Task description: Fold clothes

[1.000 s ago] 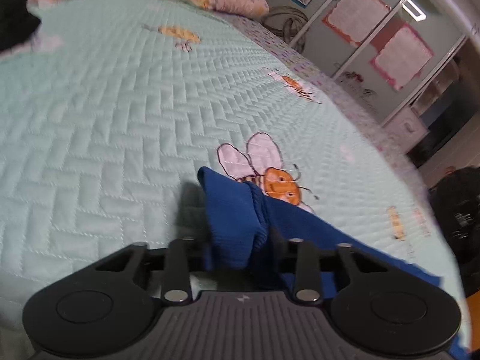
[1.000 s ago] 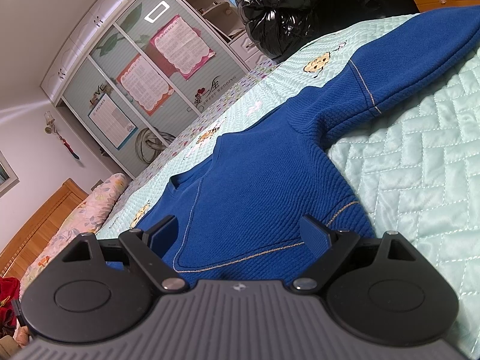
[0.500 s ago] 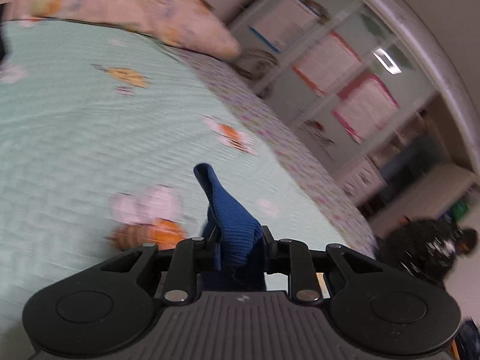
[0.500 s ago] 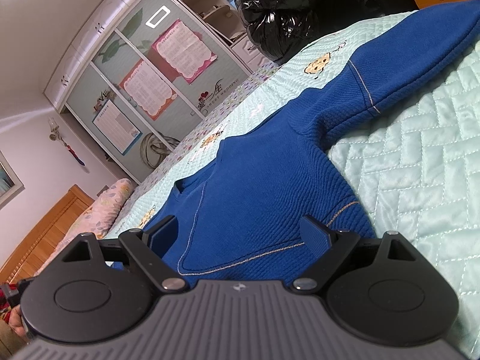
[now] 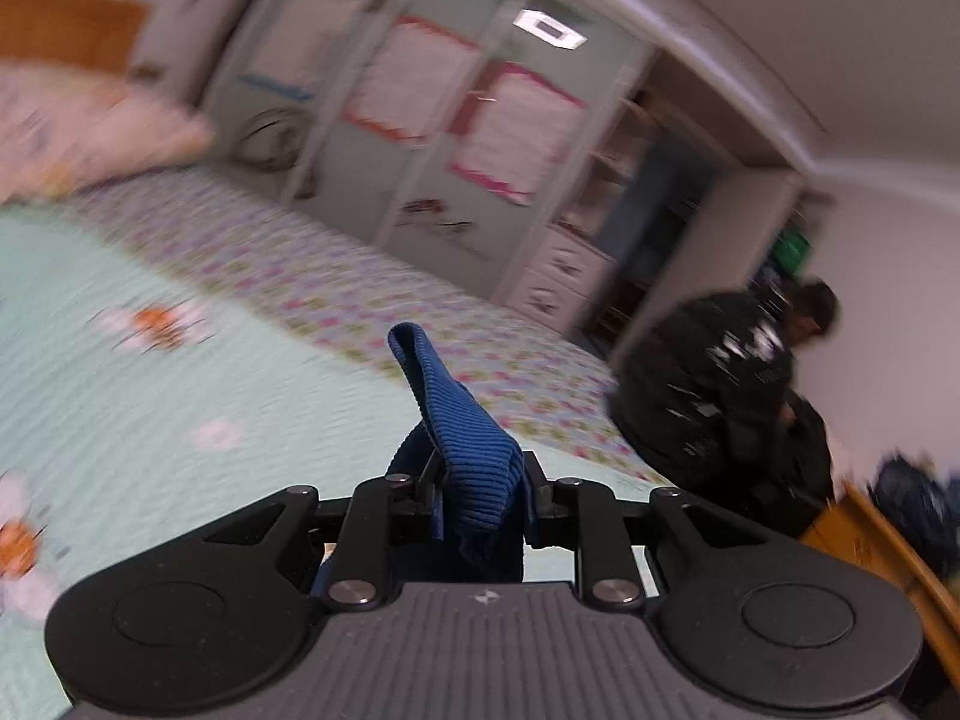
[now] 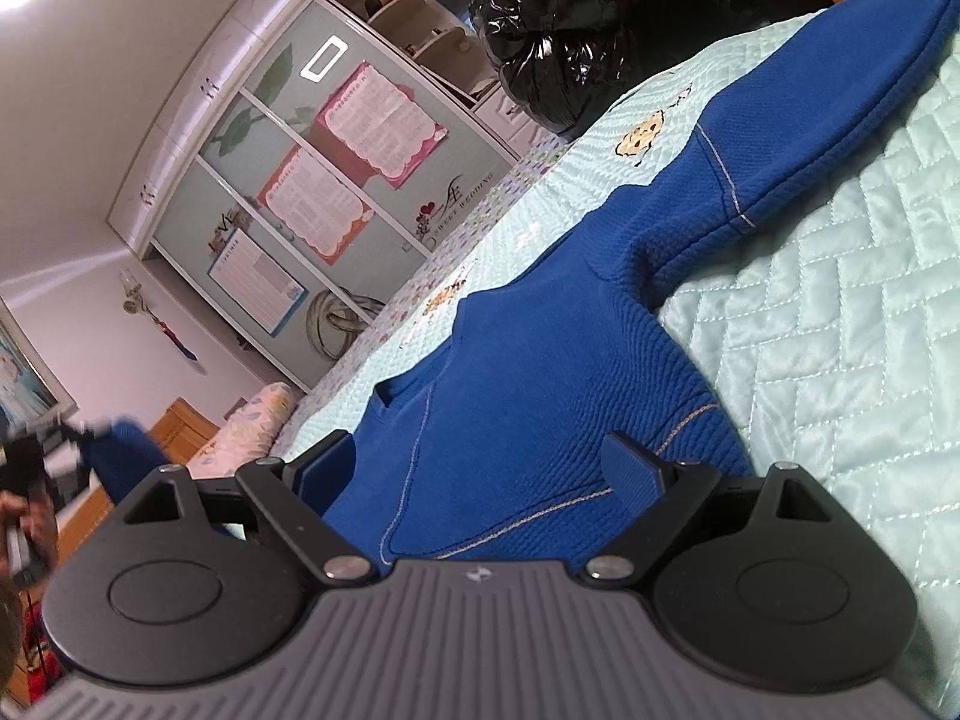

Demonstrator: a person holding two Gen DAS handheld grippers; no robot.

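Left wrist view, blurred: one left gripper (image 5: 480, 498), its fingers (image 5: 420, 489) nearly closed and pinching one ribbed blue sleeve cuff (image 5: 462, 438), which stands up out of them, lifted above the bed (image 5: 150, 396). The grip narrowed within the last second, cuff between the fingers throughout.

Right wrist view: at far left, a hand (image 6: 36, 516) and a raised blue fold. One blue sweater (image 6: 540, 396) lies flat on the quilted pale-green bed (image 6: 840, 360), one sleeve (image 6: 840, 96) stretched toward upper right. One right gripper (image 6: 480, 468), its two fingers (image 6: 630, 468) spread wide over the sweater's hem, clamping nothing.

One black jacket (image 6: 558, 18) beyond the bed.
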